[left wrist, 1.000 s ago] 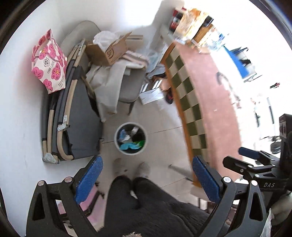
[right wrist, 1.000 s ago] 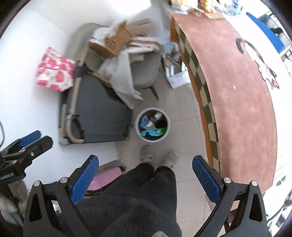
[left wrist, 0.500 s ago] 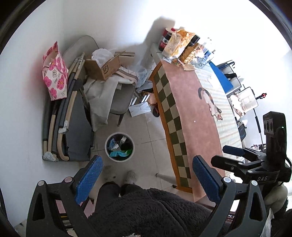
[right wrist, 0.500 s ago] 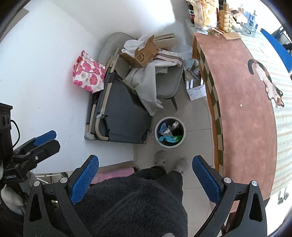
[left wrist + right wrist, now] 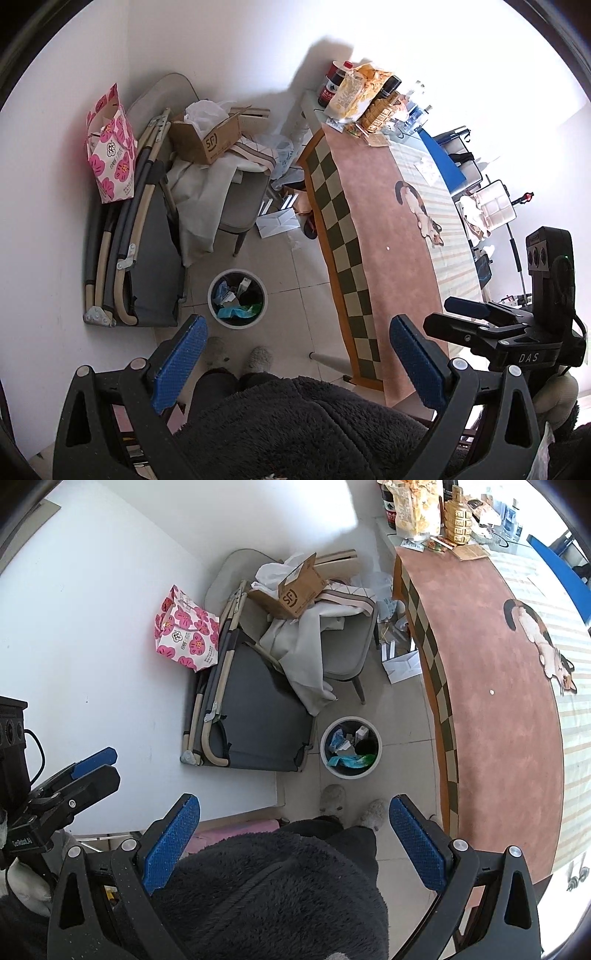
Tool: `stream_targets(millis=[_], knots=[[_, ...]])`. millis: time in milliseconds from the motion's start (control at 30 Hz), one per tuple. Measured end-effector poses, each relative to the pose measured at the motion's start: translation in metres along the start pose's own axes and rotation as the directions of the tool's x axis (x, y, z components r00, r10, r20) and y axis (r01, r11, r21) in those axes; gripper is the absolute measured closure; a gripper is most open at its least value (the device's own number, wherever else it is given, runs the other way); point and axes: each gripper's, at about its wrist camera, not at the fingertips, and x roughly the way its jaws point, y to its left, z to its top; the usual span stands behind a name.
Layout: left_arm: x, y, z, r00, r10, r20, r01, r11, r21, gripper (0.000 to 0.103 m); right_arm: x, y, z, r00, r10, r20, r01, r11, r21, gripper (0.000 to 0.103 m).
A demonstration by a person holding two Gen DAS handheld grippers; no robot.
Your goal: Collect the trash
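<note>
A white round trash bin [image 5: 236, 325] stands on the tiled floor, holding blue, green and white wrappers. In the right wrist view the bin [image 5: 349, 773] sits between a folded cot and the table. My left gripper [image 5: 299, 363] hangs high above the floor, open, with nothing between its blue pads. At the same height, my right gripper [image 5: 295, 843] is open and empty too. Each gripper shows in the other's view: the right gripper [image 5: 448, 314] at the right edge, the left gripper [image 5: 96, 766] at the left edge. A tiny white scrap [image 5: 491, 692] lies on the table cloth.
A long table [image 5: 373, 206] with a pink cat-print cloth runs along the right, with bottles and snack bags [image 5: 354, 96] at its far end. A chair piled with cloth and a cardboard box [image 5: 207, 136], a folded cot [image 5: 258, 716] and a floral bag [image 5: 110, 155] line the wall. A person's slippers [image 5: 236, 356] stand beside the bin.
Both grippers have risen and pulled back from the bin, which now looks smaller. More of the table and its far end has come into view. Both stayed open.
</note>
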Motion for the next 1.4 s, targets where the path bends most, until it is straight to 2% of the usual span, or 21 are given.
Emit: stream_targets(millis=[867,1400], knots=[[0.005,0.004,-0.005,0.998,-0.054,-0.032,0.055,0.998,0.016,0.002,0.0,0.004,-0.018,0.999,0.043,-0.026,-0.042,0.999,0.022,0.0],[0.004,0.004,-0.005,0.998,-0.057,-0.029,0.058,0.998,0.015,0.002,-0.001,0.003,-0.02,0.998,0.05,-0.027,-0.049,0.999,0.022,0.0]])
